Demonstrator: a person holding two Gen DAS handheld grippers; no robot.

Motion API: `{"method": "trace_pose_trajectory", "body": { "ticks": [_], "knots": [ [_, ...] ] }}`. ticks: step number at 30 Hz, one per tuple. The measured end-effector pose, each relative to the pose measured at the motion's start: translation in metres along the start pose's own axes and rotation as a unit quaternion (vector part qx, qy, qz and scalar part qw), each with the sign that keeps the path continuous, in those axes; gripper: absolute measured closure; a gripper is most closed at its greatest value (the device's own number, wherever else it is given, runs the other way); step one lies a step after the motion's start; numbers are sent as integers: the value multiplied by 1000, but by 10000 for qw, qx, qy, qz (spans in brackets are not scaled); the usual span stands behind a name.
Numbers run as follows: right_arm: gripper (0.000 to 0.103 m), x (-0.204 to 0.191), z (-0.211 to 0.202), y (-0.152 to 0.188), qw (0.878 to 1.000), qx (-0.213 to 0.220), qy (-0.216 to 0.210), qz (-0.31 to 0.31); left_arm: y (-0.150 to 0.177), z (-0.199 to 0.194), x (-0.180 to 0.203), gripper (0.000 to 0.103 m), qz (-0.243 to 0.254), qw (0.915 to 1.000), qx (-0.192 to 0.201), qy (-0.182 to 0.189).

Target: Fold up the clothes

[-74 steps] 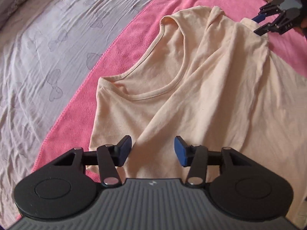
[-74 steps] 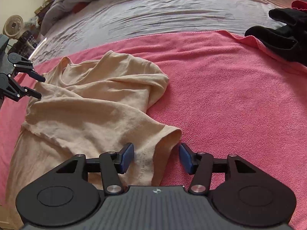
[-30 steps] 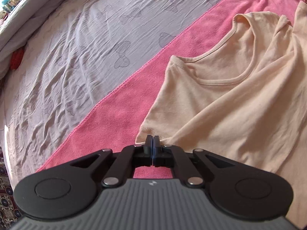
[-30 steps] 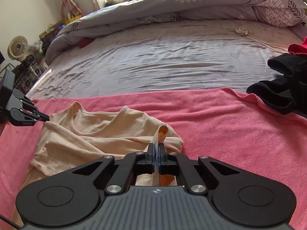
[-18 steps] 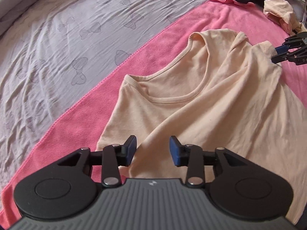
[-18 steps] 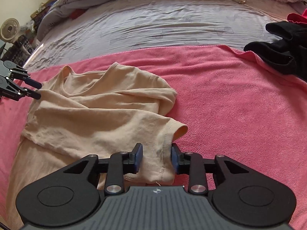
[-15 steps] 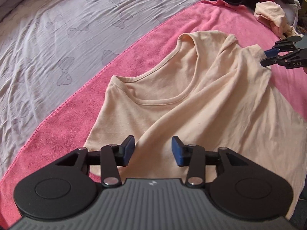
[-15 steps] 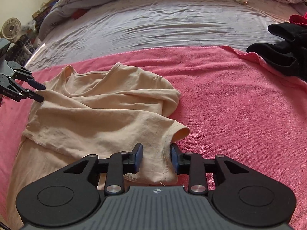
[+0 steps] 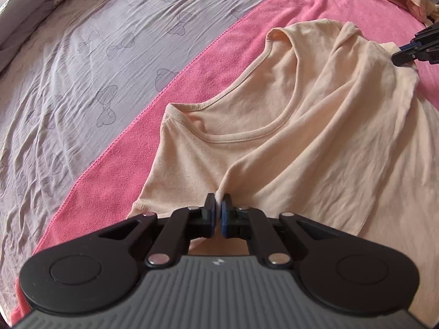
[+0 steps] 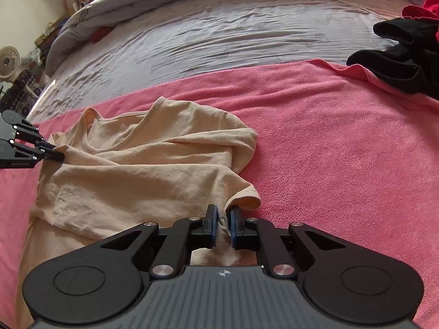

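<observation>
t-shirt — pinched in both tongs

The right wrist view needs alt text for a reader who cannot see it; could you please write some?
The right gripper pinches a sleeve of a peach T-shirt lying rumpled on a pink towel spread over a bed. The left gripper grips the shirt's opposite side, and dark clothes lie at the far right.

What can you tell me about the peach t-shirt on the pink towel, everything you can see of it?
The peach t-shirt is thin, soft knit with a stitched round neckline and short hemmed sleeves. It lies rumpled, neckline up, on the pink towel, one shoulder bunched in loose folds. The left tongs are shut on a pinch of fabric near one sleeve; the right tongs pinch it by the other sleeve.
</observation>
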State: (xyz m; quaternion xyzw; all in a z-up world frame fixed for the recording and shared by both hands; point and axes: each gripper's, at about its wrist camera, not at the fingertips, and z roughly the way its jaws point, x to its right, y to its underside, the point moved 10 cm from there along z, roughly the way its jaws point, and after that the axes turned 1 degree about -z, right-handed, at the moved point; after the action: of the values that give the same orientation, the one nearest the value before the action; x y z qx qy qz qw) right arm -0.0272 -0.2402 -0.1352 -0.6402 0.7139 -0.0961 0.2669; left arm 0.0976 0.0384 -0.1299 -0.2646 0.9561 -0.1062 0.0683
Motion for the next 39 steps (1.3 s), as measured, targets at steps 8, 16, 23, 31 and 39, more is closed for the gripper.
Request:
{"method": "trace_pose_trajectory", "body": {
  "ticks": [8, 16, 23, 31, 39],
  "knots": [
    [96, -5, -33, -20, 9985, 434, -158, 300, -6, -15, -8, 103, -205, 9994, 195, -197],
    [92, 7, -23, -10, 9993, 144, 162, 315, 14, -5, -35, 103, -457, 9975, 5, -547],
    [57, 32, -16, -9, 9936, 129, -62, 1122, 0, -12, -17, 75, -209, 9992, 241, 221],
    [56, 30, 16, -8, 9981, -269, 313, 455, -3, 22, 2, 59, -42, 9961, -36, 885],
    [14, 5, 43, 4, 9975, -473, 469, -215, -7, 54, 26, 0, 395, 9966, -370, 615]
  ]
}}
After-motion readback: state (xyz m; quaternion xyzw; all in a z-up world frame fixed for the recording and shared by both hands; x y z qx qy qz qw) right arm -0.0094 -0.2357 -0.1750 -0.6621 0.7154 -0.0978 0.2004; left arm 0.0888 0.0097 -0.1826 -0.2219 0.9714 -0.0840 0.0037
